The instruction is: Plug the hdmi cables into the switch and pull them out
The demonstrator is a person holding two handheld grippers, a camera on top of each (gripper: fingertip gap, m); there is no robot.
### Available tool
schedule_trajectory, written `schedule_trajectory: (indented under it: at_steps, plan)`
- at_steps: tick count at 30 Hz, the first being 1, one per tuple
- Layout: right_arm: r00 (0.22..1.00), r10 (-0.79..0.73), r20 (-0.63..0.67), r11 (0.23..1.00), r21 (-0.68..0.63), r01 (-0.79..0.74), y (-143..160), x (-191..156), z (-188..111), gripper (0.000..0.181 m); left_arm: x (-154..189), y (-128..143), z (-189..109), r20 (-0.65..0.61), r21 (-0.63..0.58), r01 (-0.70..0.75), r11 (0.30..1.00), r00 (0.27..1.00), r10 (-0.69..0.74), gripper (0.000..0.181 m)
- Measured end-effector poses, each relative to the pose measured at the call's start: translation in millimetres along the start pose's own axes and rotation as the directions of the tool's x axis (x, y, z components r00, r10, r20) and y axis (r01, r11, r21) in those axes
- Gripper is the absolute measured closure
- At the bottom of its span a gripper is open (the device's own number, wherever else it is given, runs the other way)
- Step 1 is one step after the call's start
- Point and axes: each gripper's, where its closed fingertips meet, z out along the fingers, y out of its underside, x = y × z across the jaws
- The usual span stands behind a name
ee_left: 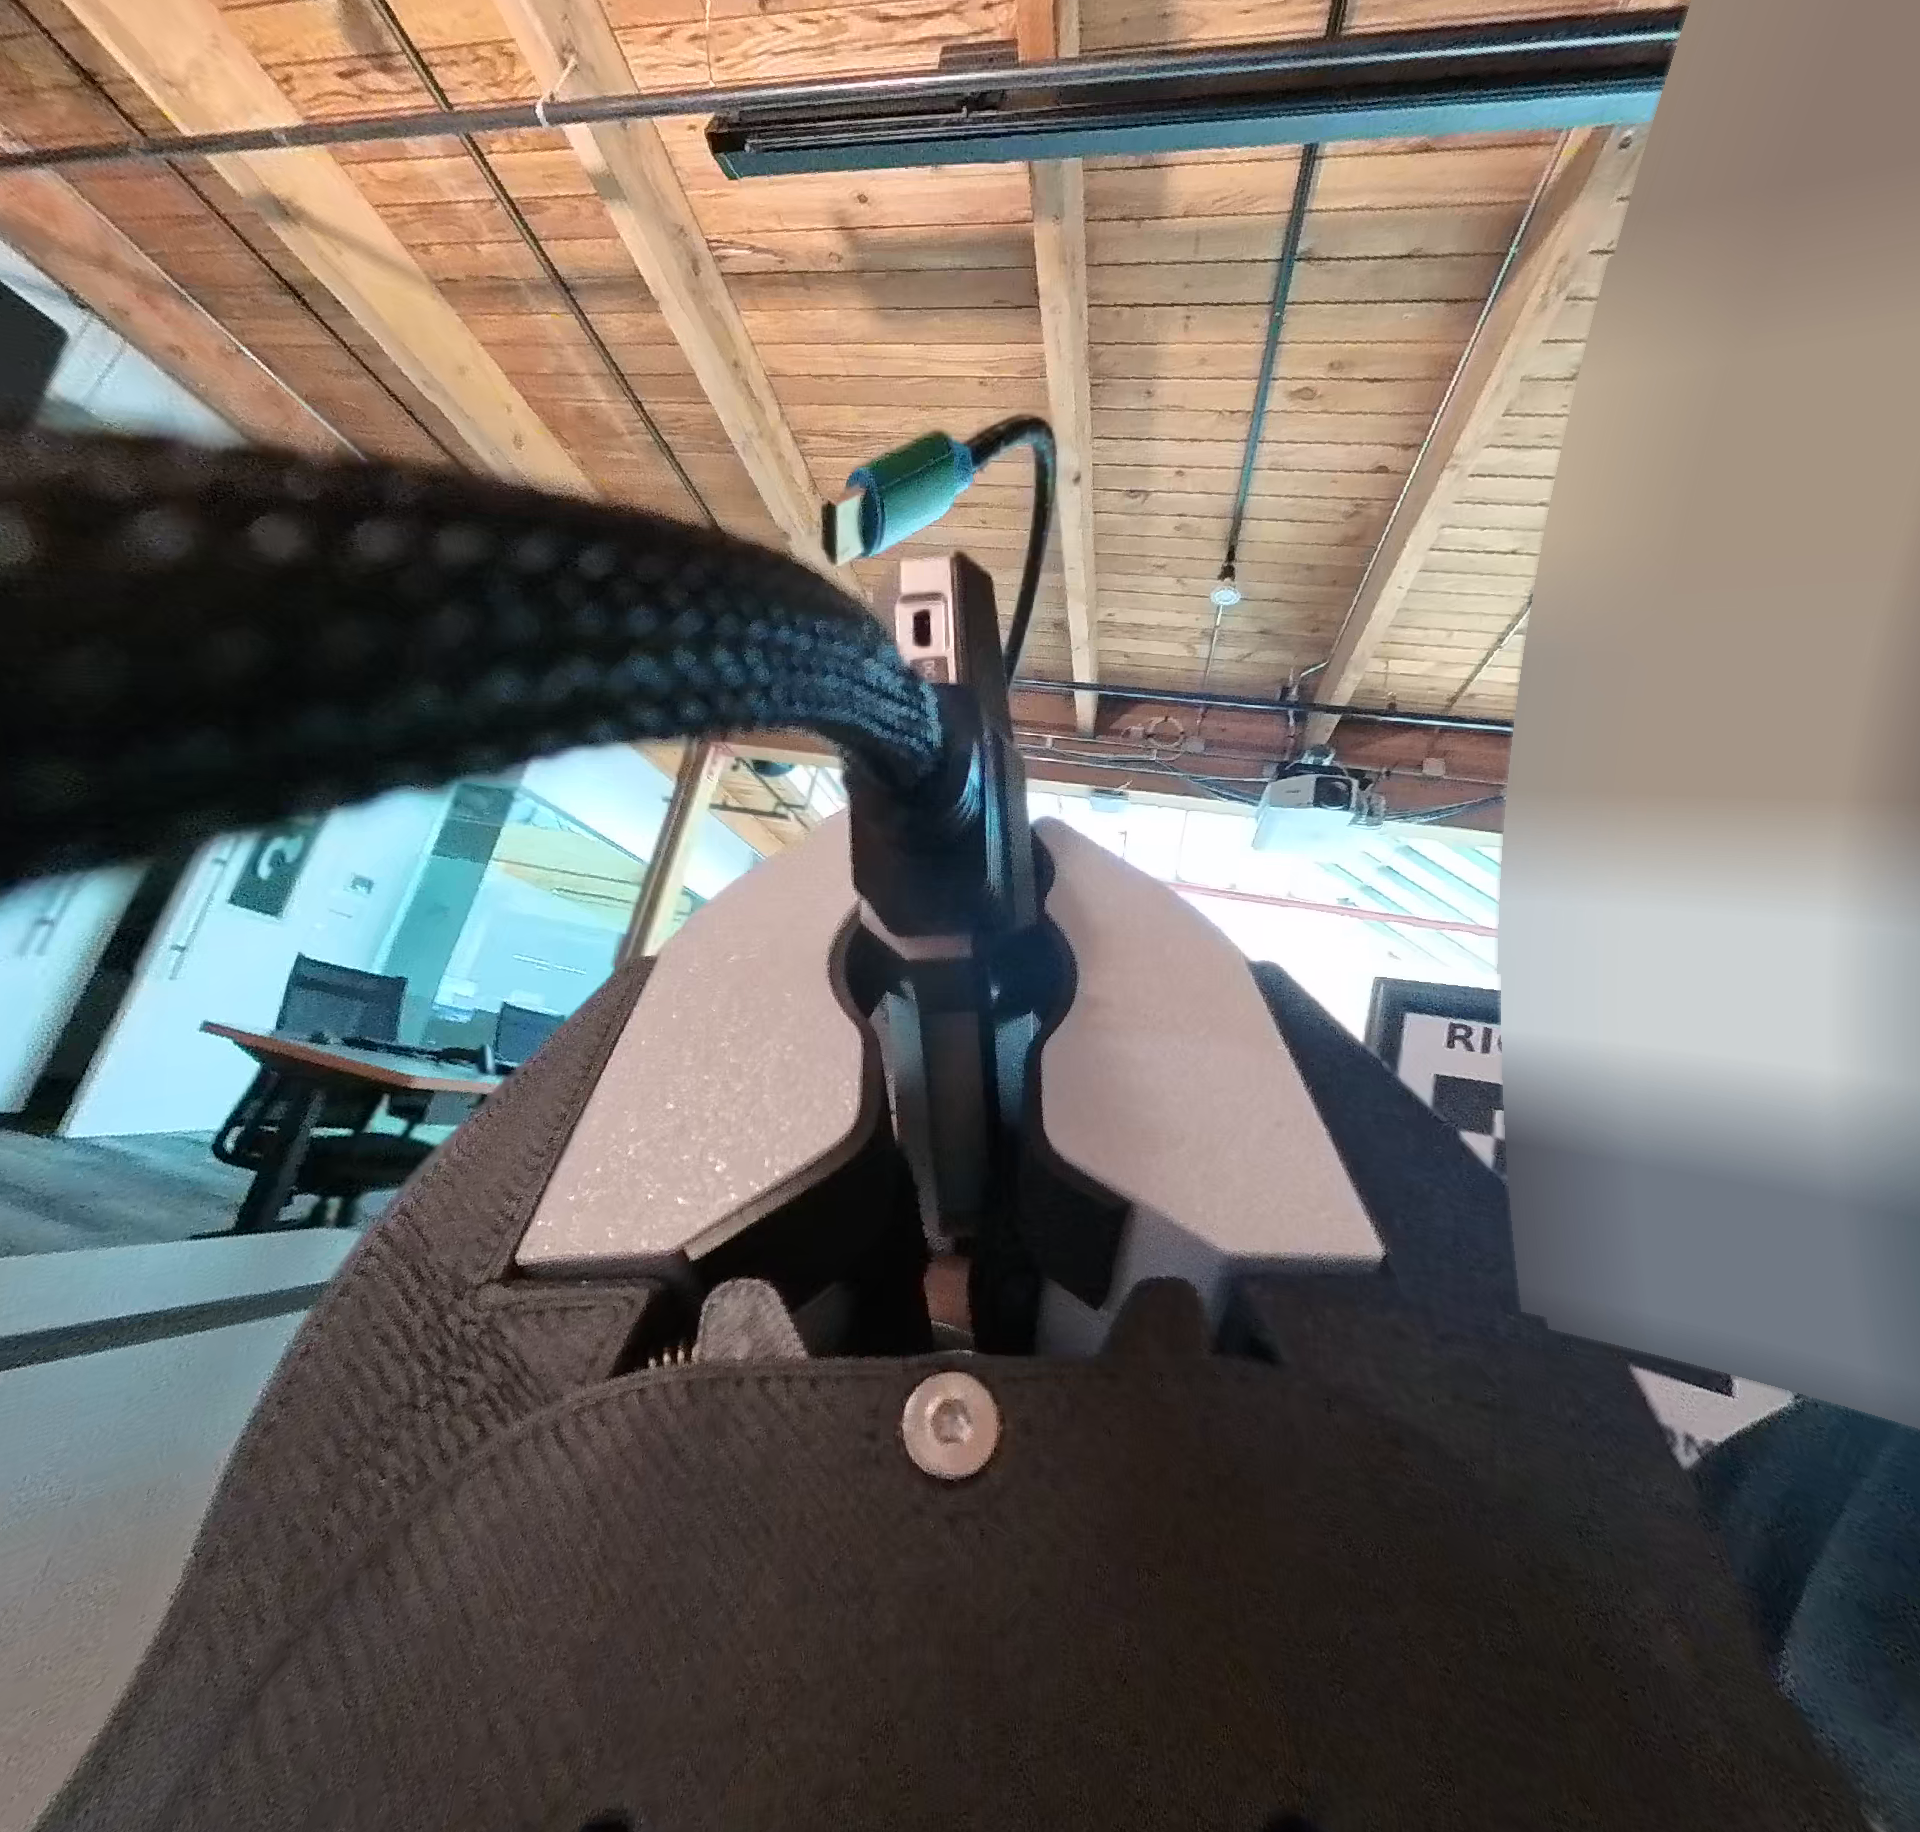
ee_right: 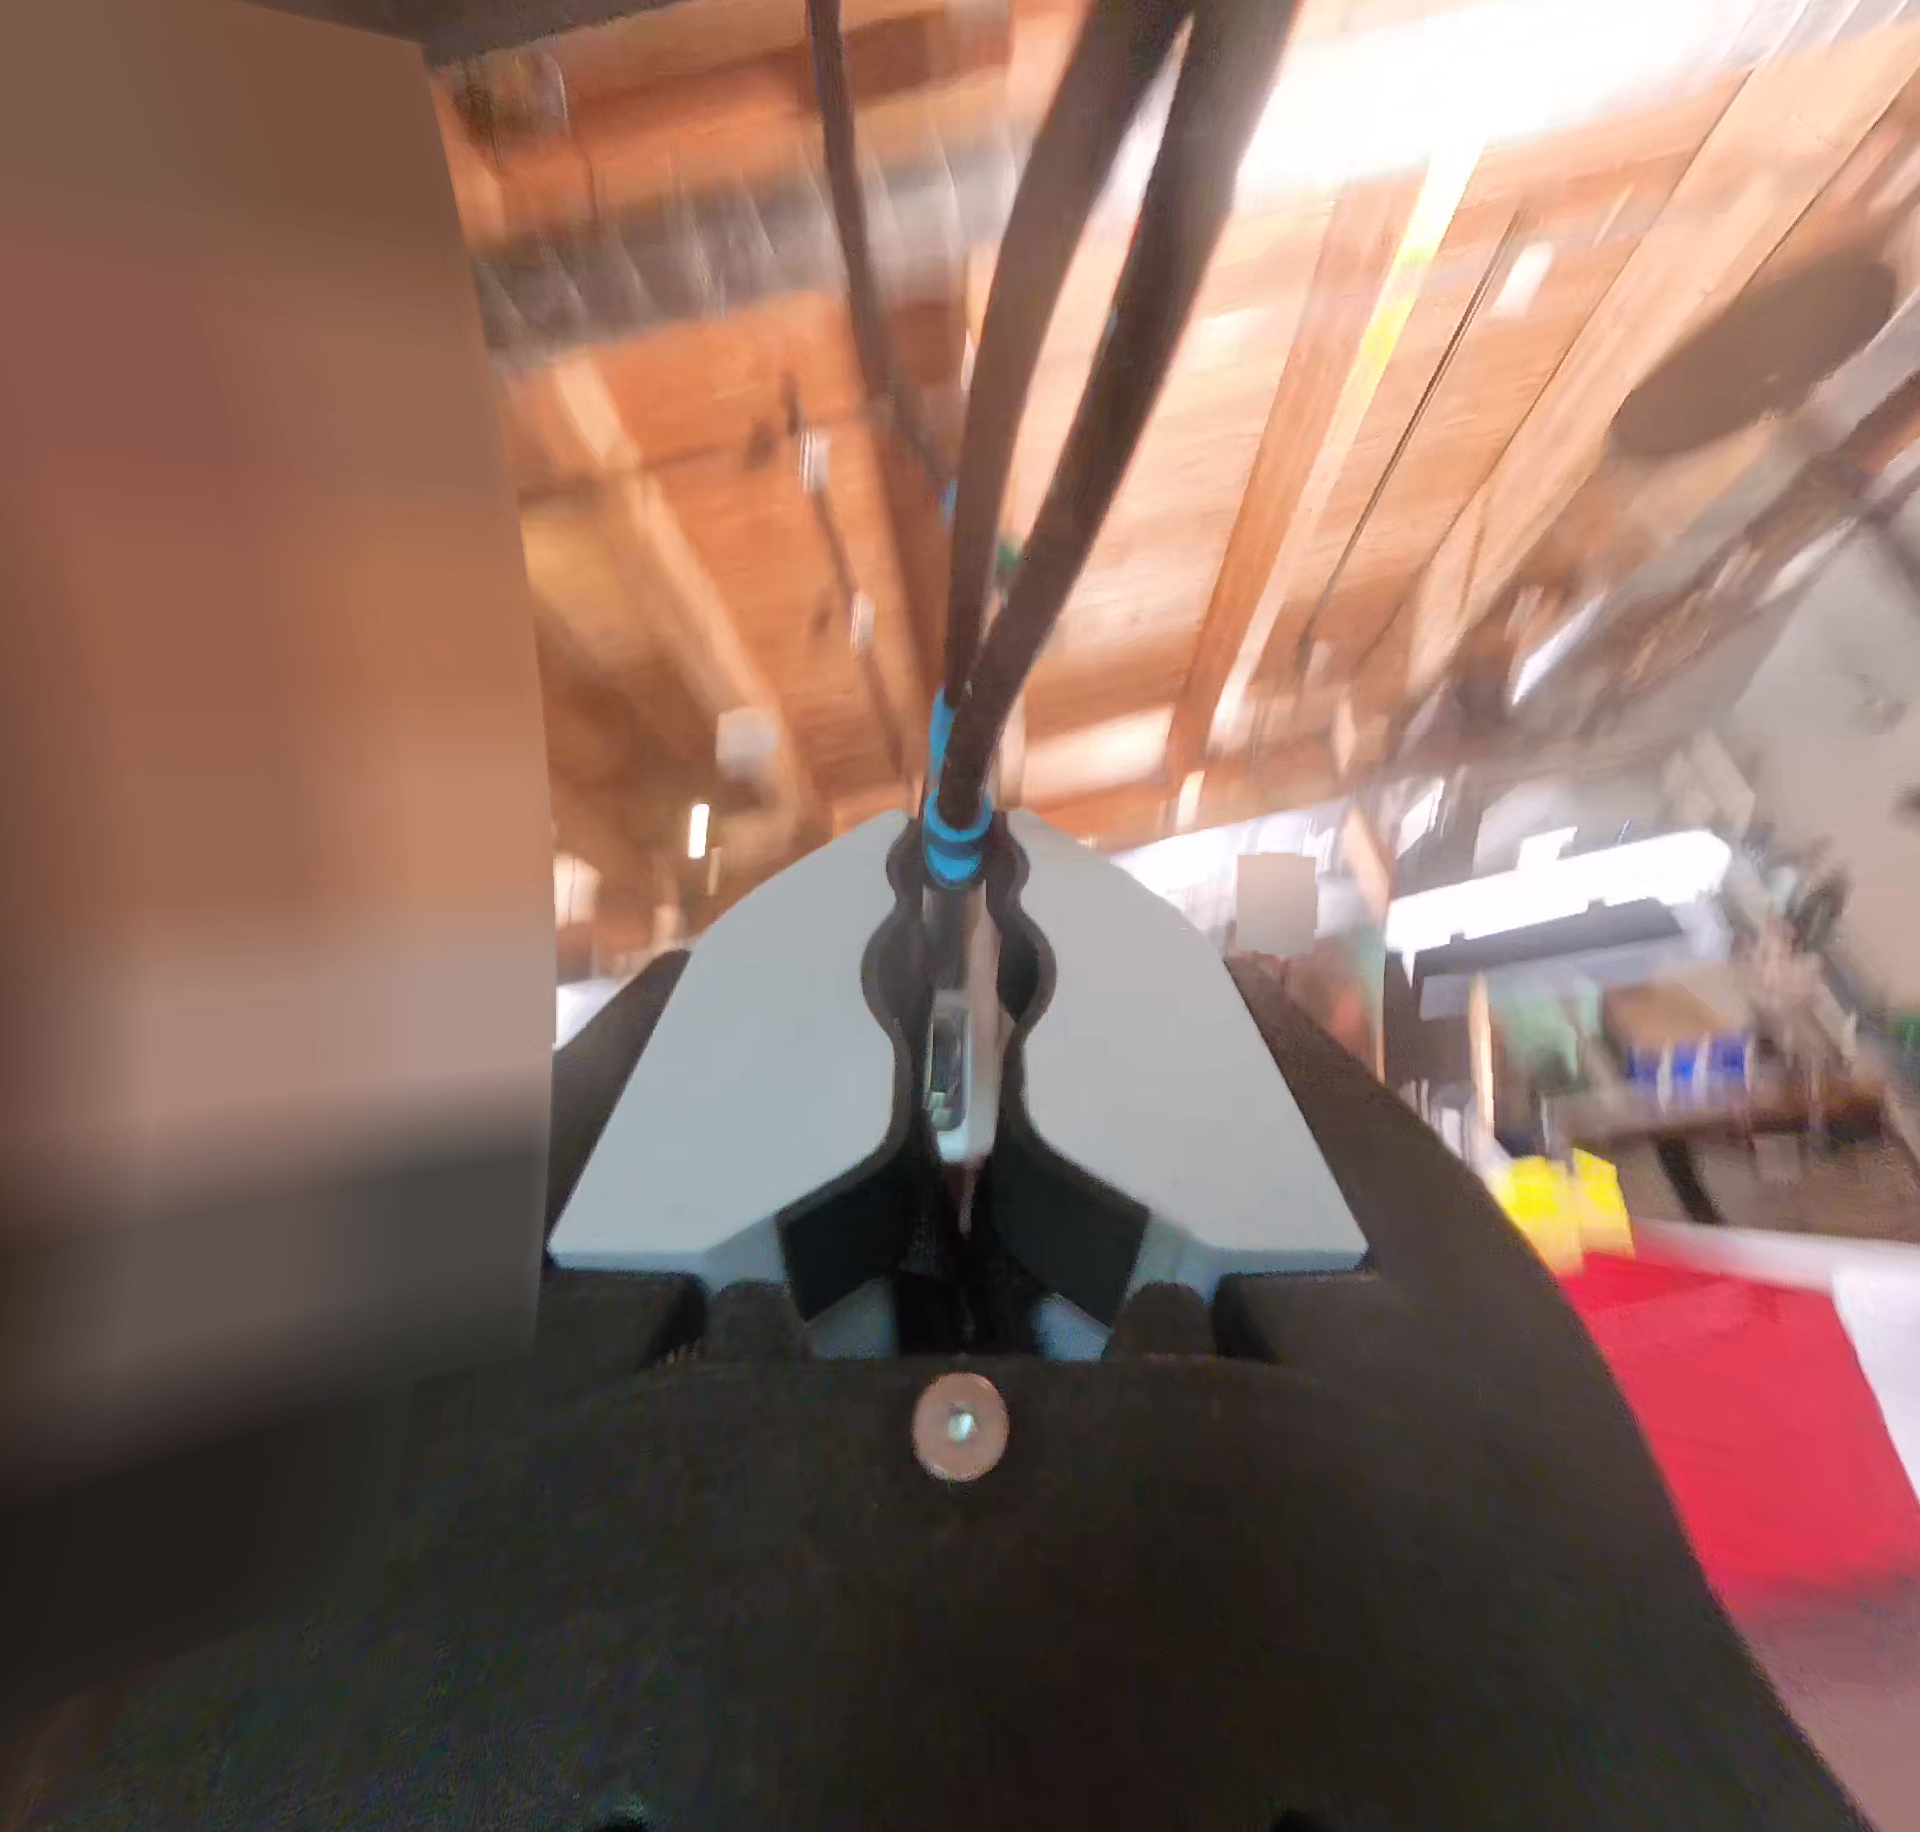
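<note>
Left wrist view: left gripper (ee_left: 951,935) clamping narrow on the black switch (ee_left: 982,743) at frame centre, tilting up toward a wooden ceiling. Thick braided cable (ee_left: 436,629) already plugged into its left face, sweeping out to the left edge. Green-sleeved plug (ee_left: 896,504) dangling loose just above the switch, near an open port but not inserted.

Right wrist view, heavily blurred: right gripper (ee_right: 956,935) pinching a silvery connector with blue collar (ee_right: 948,847), thin black cables (ee_right: 1049,432) rising to the top edge.

Advising: keeping the switch steady, squaring plug to port, pushing straight. No containers showing.
</note>
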Motion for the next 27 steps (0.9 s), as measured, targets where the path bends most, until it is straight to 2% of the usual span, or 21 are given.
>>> schedule_trajectory:
  at_steps: [1, 2, 3, 4, 5, 8, 10, 13, 16, 18, 20, 23, 27]
  plan:
    - [0.996, 0.081, -0.027, 0.976, 0.206, -0.074, -33.0, 8.4, -10.4, 0.171, 0.4, -16.7, -5.0, -0.012, 0.114, 0.039, 0.993, 0.999, -0.038, 0.161]
    - [0.983, 0.182, -0.022, 0.953, 0.249, -0.171, -47.9, 17.3, -12.7, 0.171, -1.5, -29.0, -8.1, -0.02, 0.183, 0.115, 0.976, 0.993, -0.113, 0.161]
    - [0.987, 0.157, -0.029, 0.952, 0.272, -0.143, -61.6, 20.3, -14.0, 0.17, -3.2, -28.2, -5.6, -0.01, 0.159, 0.134, 0.978, 0.991, -0.134, 0.16]
    - [0.996, 0.067, -0.057, 0.965, 0.256, -0.05, -70.0, 20.0, -13.4, 0.169, -2.4, -27.9, -4.3, -0.005, 0.15, 0.078, 0.986, 0.997, -0.078, 0.16]
    - [0.997, 0.011, -0.082, 0.973, 0.232, 0.008, -75.1, 19.3, -11.6, 0.169, -2.7, -28.8, -4.2, 0.009, 0.151, 0.006, 0.988, 1.0, -0.008, 0.16]
    - [0.996, -0.006, -0.084, 0.995, 0.095, 0.014, -69.9, 12.4, -1.5, 0.169, -5.1, -39.7, -5.3, 0.012, 0.157, -0.06, 0.986, 0.998, 0.059, 0.159]
    - [0.995, 0.031, -0.094, 0.998, -0.058, -0.037, -55.8, 12.4, 3.3, 0.168, -12.9, -51.3, -8.0, 0.043, 0.169, -0.107, 0.98, 0.994, 0.101, 0.158]
    - [0.988, 0.115, -0.1, 0.95, -0.278, -0.138, -35.7, 12.9, 3.8, 0.168, -23.5, -66.5, -13.4, 0.101, 0.177, -0.217, 0.96, 0.974, 0.202, 0.157]
    - [0.98, 0.165, -0.109, 0.845, -0.496, -0.198, -7.7, 10.8, -2.9, 0.169, -31.9, -84.2, -20.4, 0.156, 0.218, -0.281, 0.935, 0.955, 0.251, 0.157]
    - [0.984, 0.121, -0.128, 0.798, -0.578, -0.173, 5.7, 18.5, -9.5, 0.17, -34.8, -97.1, -25.2, 0.177, 0.244, -0.302, 0.922, 0.948, 0.263, 0.157]
    - [0.99, 0.077, -0.118, 0.715, -0.686, -0.137, 22.8, 22.1, -19.1, 0.169, -35.8, -110.7, -30.2, 0.209, 0.263, -0.354, 0.897, 0.929, 0.305, 0.158]
    - [0.995, -0.073, -0.063, 0.566, -0.824, -0.011, 41.2, 26.9, -36.6, 0.168, -38.9, -133.1, -39.9, 0.274, 0.288, -0.422, 0.86, 0.896, 0.348, 0.158]
    - [0.948, -0.308, 0.074, 0.371, -0.909, 0.192, 37.6, 25.5, -54.9, 0.169, -50.5, -158.0, -55.0, 0.388, 0.271, -0.544, 0.794, 0.817, 0.427, 0.158]
